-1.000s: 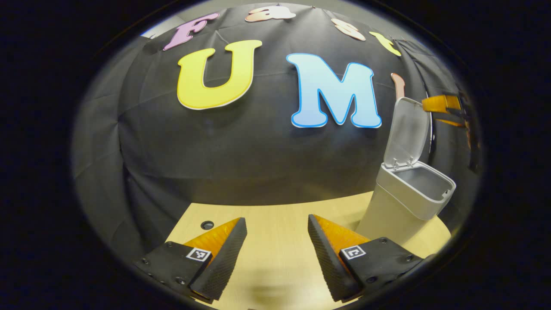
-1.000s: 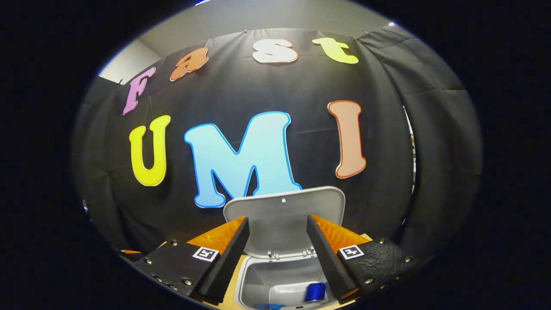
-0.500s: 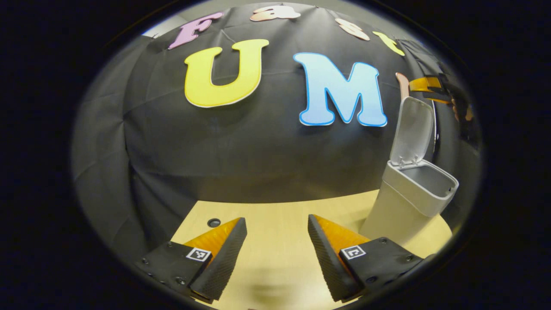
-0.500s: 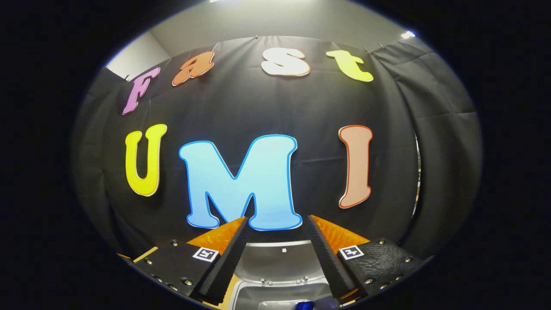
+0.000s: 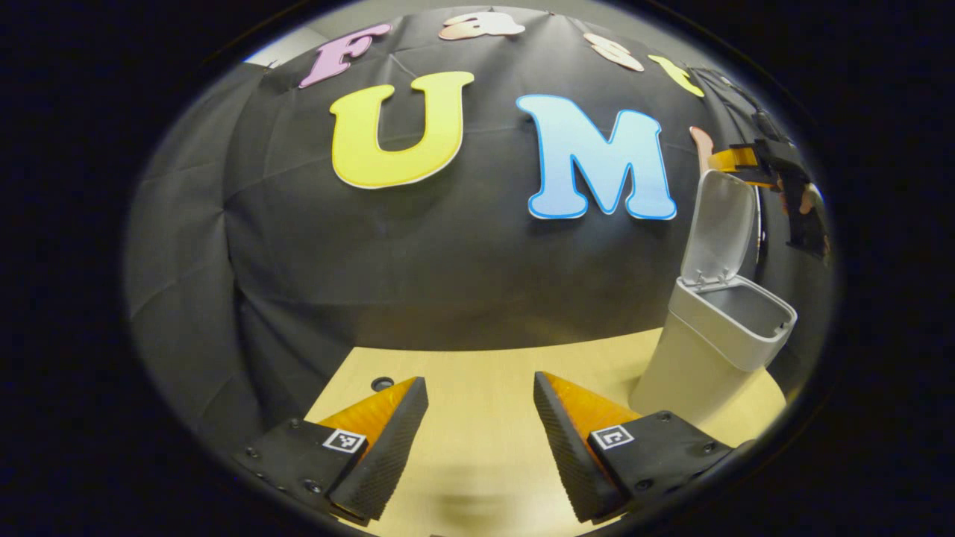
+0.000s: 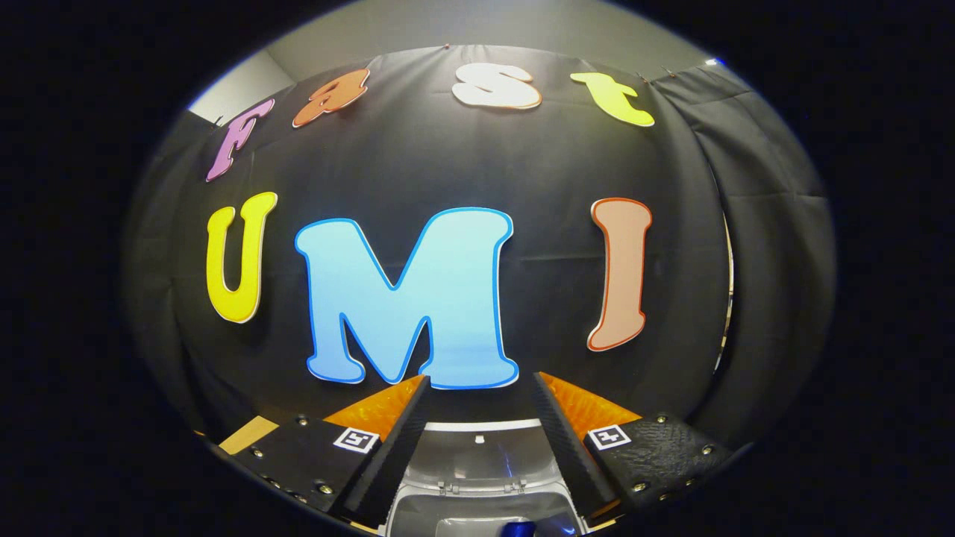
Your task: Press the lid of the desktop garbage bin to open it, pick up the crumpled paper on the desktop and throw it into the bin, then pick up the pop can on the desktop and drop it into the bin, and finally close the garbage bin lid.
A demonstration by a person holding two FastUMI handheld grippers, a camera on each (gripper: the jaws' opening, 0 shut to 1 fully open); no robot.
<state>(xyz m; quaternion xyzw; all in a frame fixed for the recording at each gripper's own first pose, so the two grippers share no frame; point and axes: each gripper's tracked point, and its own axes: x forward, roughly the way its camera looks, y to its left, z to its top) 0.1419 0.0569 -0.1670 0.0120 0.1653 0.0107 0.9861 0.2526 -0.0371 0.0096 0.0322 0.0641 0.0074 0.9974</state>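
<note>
A pale grey desktop bin [image 5: 709,354] stands at the right of the wooden desk [image 5: 477,388] in the left gripper view, its lid [image 5: 720,227] raised upright. My left gripper [image 5: 477,432] hovers open over the desk, left of the bin, nothing between its fingers. My right gripper [image 5: 753,160] shows far off in that view, above the top edge of the lid. In the right gripper view, my right gripper [image 6: 477,432] is open above the bin, with the raised lid [image 6: 477,459] between and behind its fingers. A bit of the blue pop can [image 6: 517,529] lies inside the bin at the bottom edge.
A small dark hole [image 5: 382,383] sits in the desk near its far left corner. The black cloth wall hangs close behind the desk and the bin. A hand [image 5: 806,201] holds the right gripper at the far right of the left gripper view.
My right gripper has risen above the bin, so the lid and the can sank lower in its view. The left gripper barely moved; the lid stayed upright.
</note>
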